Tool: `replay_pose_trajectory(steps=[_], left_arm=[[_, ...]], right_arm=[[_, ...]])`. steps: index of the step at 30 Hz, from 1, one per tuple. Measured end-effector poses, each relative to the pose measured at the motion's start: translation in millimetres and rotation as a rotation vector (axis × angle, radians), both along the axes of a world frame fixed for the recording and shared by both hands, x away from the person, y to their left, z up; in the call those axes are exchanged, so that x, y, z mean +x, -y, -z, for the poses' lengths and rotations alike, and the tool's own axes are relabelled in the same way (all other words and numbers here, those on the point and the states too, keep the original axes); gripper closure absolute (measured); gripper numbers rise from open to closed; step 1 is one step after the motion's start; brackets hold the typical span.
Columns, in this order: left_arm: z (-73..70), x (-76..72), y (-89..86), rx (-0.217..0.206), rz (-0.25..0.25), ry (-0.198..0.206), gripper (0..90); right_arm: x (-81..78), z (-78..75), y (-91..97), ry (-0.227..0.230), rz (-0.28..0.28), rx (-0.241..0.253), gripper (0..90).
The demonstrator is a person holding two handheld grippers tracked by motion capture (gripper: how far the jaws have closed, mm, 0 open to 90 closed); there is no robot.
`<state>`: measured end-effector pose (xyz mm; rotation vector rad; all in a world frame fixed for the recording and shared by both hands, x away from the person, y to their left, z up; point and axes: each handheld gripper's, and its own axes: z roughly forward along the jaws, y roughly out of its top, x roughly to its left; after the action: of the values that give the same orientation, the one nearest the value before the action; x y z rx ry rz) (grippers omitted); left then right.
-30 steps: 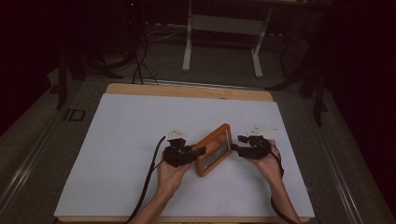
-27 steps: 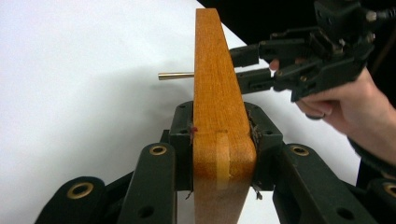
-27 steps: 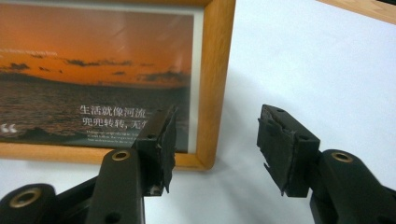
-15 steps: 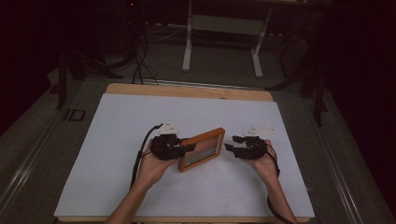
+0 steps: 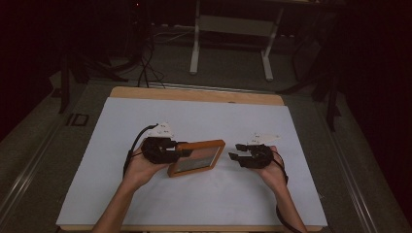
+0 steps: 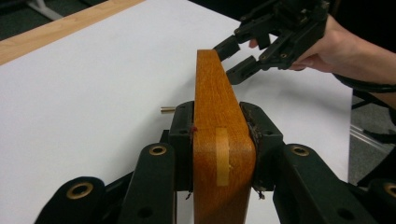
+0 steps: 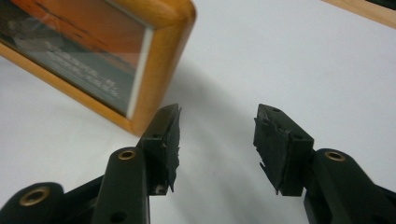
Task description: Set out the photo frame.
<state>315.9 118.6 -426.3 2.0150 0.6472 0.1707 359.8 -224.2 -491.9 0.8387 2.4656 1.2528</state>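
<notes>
High view: I am holding the wooden picture frame (image 5: 196, 158) at the centre of the picture, just above the white table sheet (image 5: 204, 121), with its long axis running from lower left to upper right. My left gripper (image 5: 180, 151) is clenched on the frame's left edge; in the left gripper view both pads are pressing the wood (image 6: 219, 140) edge-on. My right gripper (image 5: 236, 151) is lying to the right of the frame, jaws spread with nothing between them and pointing left at its near corner, apart from it by a narrow gap. In the right gripper view the frame's corner (image 7: 154, 70) is sitting at the upper left, just beyond one pad (image 7: 164, 135), so a grasp would call for a short advance leftward. Its jaws have just been closing a little, with no thing between them.

Compared with the frame one second earlier, the picture frame is lying further left and flatter in the picture, and my right gripper, then touching its right end, is standing clear of it.
</notes>
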Motion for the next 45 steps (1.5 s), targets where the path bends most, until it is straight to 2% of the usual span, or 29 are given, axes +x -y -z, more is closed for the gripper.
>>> replay_pose_trajectory(steps=[5,11,14,15,18,22,29,34,39,43,45], left_arm=[[-4.3,-1.4,-7.0,0.008,0.025,0.015,69.0],[-14.9,-5.3,-15.7,0.019,0.089,0.01,68.9],[-14.0,-4.8,-12.2,0.057,0.108,0.004,68.8],[-13.7,-4.3,-11.9,0.043,0.112,0.004,68.8],[-13.8,-2.5,-9.7,0.04,0.128,0.0,68.7],[-15.3,1.6,-6.3,0.039,0.121,-0.007,68.5],[-13.3,12.4,-2.0,-0.008,0.101,-0.009,68.2],[-15.2,14.3,7.5,-0.006,0.098,0.016,68.0],[-17.2,18.9,19.9,-0.006,0.122,0.029,68.0],[-19.7,23.8,31.0,-0.009,0.192,0.007,67.2],[-21.0,25.3,35.1,-0.004,0.205,0.002,66.7]], right_arm=[[-1.5,0.4,-2.6,-0.001,-0.011,0.0,50.0],[-2.6,-1.7,-2.6,0.004,-0.02,-0.001,50.1],[-2.9,-1.4,-3.3,0.003,-0.029,-0.001,50.1],[-3.3,-1.8,-3.7,0.005,-0.031,-0.003,50.1],[-5.1,-4.9,-4.7,0.016,-0.048,-0.002,50.1],[-8.2,-12.1,-3.9,0.031,-0.075,0.013,50.1],[-14.6,-24.5,-3.7,0.058,-0.138,0.036,49.4],[-16.1,-30.6,-10.7,0.082,-0.166,0.045,47.0],[-15.2,-36.7,-26.5,0.094,-0.212,0.057,45.2],[-13.2,-40.5,-42.5,0.1,-0.263,0.048,41.5],[-11.6,-41.8,-48.7,0.103,-0.28,0.044,40.6]])
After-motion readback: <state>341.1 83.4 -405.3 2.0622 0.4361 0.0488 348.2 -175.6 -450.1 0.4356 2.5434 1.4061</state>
